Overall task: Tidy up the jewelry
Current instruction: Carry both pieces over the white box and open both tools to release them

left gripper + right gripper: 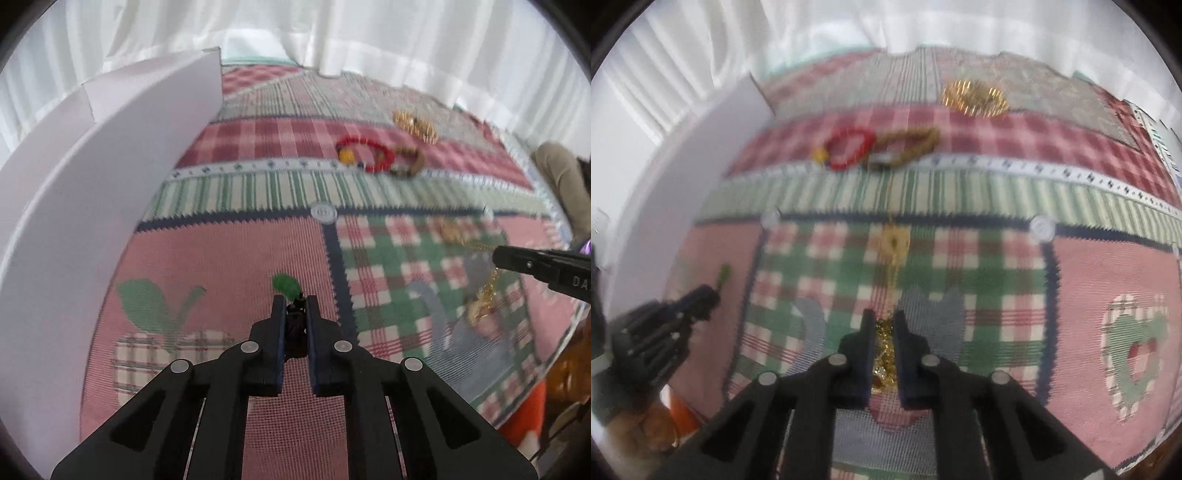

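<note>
My left gripper [294, 303] is shut on a dark cord with a green pendant [285, 285] that pokes out past the fingertips; it also shows at the left of the right wrist view [701, 295]. My right gripper [884, 319] is shut on a gold chain necklace [884, 354] whose round gold pendant [894, 242] hangs ahead of it; in the left wrist view the chain [484, 299] dangles from the right gripper's fingers [517, 262]. A red bead bracelet [364, 153], a brown bead bracelet [408, 162] and gold bangles [415, 123] lie farther back on the patchwork cloth.
A white box wall [92, 177] curves along the left side. White curtains [369, 33] hang behind the table. The patchwork tablecloth [240, 258] covers the table; its edge falls off at the right, where an orange object [524, 421] shows below.
</note>
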`<action>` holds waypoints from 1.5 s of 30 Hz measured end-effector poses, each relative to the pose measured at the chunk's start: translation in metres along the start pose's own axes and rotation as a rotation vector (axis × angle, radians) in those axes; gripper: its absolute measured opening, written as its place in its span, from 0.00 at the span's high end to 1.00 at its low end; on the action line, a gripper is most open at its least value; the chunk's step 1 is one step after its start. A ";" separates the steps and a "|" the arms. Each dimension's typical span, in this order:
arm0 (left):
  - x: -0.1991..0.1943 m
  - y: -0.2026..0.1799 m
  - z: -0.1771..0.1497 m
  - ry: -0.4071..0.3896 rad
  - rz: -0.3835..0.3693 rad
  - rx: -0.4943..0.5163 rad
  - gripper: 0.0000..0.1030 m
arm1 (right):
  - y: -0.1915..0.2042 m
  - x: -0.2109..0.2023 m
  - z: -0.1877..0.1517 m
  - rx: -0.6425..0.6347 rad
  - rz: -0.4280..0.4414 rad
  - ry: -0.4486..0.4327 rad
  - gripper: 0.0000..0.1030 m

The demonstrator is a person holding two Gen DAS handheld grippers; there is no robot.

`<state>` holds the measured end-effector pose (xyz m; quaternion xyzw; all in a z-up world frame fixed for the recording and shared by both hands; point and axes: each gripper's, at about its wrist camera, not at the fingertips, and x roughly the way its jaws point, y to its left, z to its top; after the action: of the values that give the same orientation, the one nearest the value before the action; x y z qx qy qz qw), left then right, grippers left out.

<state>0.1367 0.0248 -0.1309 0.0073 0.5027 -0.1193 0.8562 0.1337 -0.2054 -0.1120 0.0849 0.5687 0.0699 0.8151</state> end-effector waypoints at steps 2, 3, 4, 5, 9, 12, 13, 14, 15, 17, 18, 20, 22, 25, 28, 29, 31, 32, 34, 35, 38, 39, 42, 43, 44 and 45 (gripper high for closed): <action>-0.011 0.005 0.007 -0.015 -0.019 -0.022 0.92 | -0.001 -0.019 0.003 -0.003 0.018 -0.039 0.91; -0.018 0.007 0.011 -0.026 -0.027 -0.032 0.92 | -0.001 -0.028 0.006 -0.008 0.023 -0.056 0.91; -0.025 0.011 0.014 -0.036 -0.036 -0.044 0.92 | 0.001 -0.039 0.009 -0.015 0.030 -0.078 0.91; -0.032 0.013 0.017 -0.043 -0.044 -0.055 0.92 | 0.003 -0.045 0.011 -0.020 0.034 -0.089 0.91; -0.057 0.022 0.029 -0.064 -0.055 -0.085 0.92 | 0.017 -0.077 0.023 -0.067 0.046 -0.148 0.91; -0.080 0.034 0.036 -0.085 -0.060 -0.104 0.92 | 0.034 -0.095 0.034 -0.111 0.061 -0.185 0.91; -0.090 0.040 0.038 -0.096 -0.063 -0.113 0.92 | 0.041 -0.101 0.039 -0.127 0.071 -0.197 0.91; -0.098 0.045 0.039 -0.106 -0.067 -0.122 0.92 | 0.049 -0.108 0.042 -0.141 0.079 -0.208 0.91; -0.107 0.051 0.040 -0.115 -0.072 -0.132 0.92 | 0.057 -0.114 0.045 -0.156 0.088 -0.218 0.91; -0.124 0.066 0.043 -0.134 -0.082 -0.150 0.92 | 0.078 -0.124 0.054 -0.193 0.114 -0.239 0.91; -0.133 0.076 0.045 -0.143 -0.088 -0.164 0.92 | 0.087 -0.126 0.057 -0.206 0.127 -0.244 0.91; -0.151 0.097 0.048 -0.161 -0.086 -0.193 0.92 | 0.111 -0.132 0.066 -0.238 0.165 -0.257 0.91; -0.167 0.118 0.050 -0.183 -0.063 -0.217 0.92 | 0.137 -0.134 0.076 -0.273 0.201 -0.265 0.91; -0.184 0.149 0.049 -0.212 0.010 -0.249 0.92 | 0.181 -0.137 0.089 -0.331 0.256 -0.280 0.91; -0.188 0.185 0.047 -0.211 0.062 -0.299 0.92 | 0.225 -0.134 0.098 -0.383 0.311 -0.282 0.91; -0.187 0.195 0.045 -0.208 0.080 -0.314 0.92 | 0.238 -0.132 0.100 -0.399 0.329 -0.280 0.91; -0.182 0.218 0.041 -0.204 0.144 -0.338 0.92 | 0.270 -0.122 0.105 -0.441 0.361 -0.270 0.91; -0.178 0.228 0.039 -0.200 0.168 -0.349 0.92 | 0.282 -0.115 0.107 -0.454 0.368 -0.263 0.91; -0.170 0.248 0.035 -0.183 0.196 -0.382 0.92 | 0.306 -0.101 0.111 -0.478 0.388 -0.240 0.91; -0.166 0.254 0.033 -0.176 0.199 -0.393 0.92 | 0.319 -0.091 0.112 -0.493 0.384 -0.226 0.91; -0.150 0.279 0.024 -0.142 0.218 -0.433 0.92 | 0.345 -0.066 0.114 -0.525 0.369 -0.191 0.91; -0.146 0.285 0.021 -0.134 0.224 -0.442 0.92 | 0.353 -0.057 0.116 -0.538 0.359 -0.178 0.91; -0.129 0.301 0.014 -0.106 0.238 -0.472 0.92 | 0.366 -0.036 0.117 -0.564 0.323 -0.153 0.91; -0.123 0.307 0.011 -0.097 0.242 -0.485 0.92 | 0.370 -0.027 0.118 -0.568 0.311 -0.140 0.91; -0.119 0.311 0.011 -0.091 0.242 -0.495 0.92 | 0.373 -0.018 0.119 -0.569 0.299 -0.127 0.91; -0.116 0.316 0.007 -0.084 0.243 -0.507 0.92 | 0.373 -0.013 0.120 -0.569 0.289 -0.123 0.91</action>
<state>0.1560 0.3538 -0.0615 -0.1519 0.4758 0.1134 0.8589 0.2356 0.1488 0.0218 -0.0623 0.4583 0.3358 0.8206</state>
